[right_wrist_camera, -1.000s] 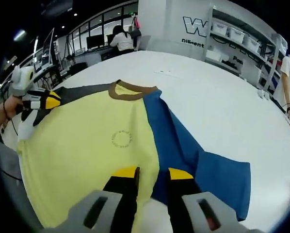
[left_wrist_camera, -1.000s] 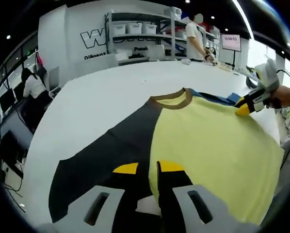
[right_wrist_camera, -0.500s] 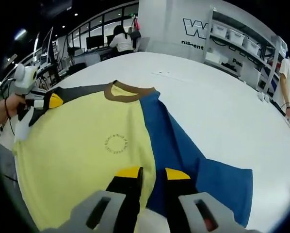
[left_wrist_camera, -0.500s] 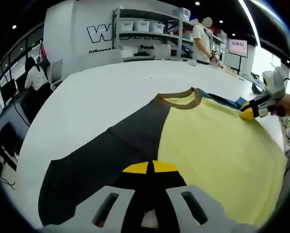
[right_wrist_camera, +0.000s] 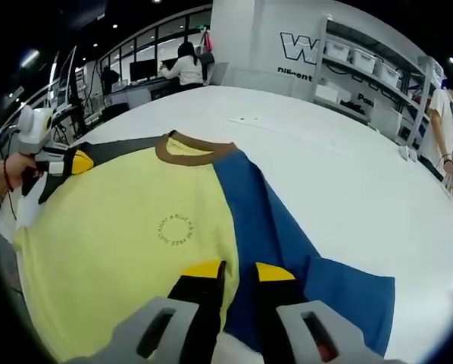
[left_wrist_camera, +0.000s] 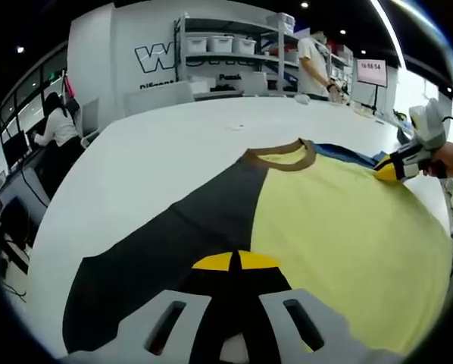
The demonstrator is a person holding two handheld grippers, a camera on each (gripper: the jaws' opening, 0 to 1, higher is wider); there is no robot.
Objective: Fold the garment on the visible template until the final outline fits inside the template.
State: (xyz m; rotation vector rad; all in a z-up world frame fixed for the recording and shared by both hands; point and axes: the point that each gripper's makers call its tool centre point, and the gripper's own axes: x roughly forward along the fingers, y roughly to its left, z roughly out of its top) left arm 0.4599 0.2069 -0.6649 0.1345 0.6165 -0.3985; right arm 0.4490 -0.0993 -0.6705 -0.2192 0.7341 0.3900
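Between left gripper (left_wrist_camera: pixel 235 261) fingertips: grey-yellow seam of T-shirt (left_wrist_camera: pixel 287 227), jaws pinched shut since a second ago. Right gripper (right_wrist_camera: pixel 230 269) narrowed, slight gap, hem between; fold lift ready.

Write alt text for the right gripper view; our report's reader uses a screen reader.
A T-shirt with a yellow front, blue sleeve and brown collar lies flat on a white table. The right tool sits at its hem with a narrow gap, and the left tool is at the far shoulder.

left tongs (left_wrist_camera: pixel 236 262) closing on garment (left_wrist_camera: pixel 287 227) at lower centre | garment lying flat on white worktop (left_wrist_camera: pixel 158 144) | right tongs (left_wrist_camera: pixel 389 171) touching garment's right edge
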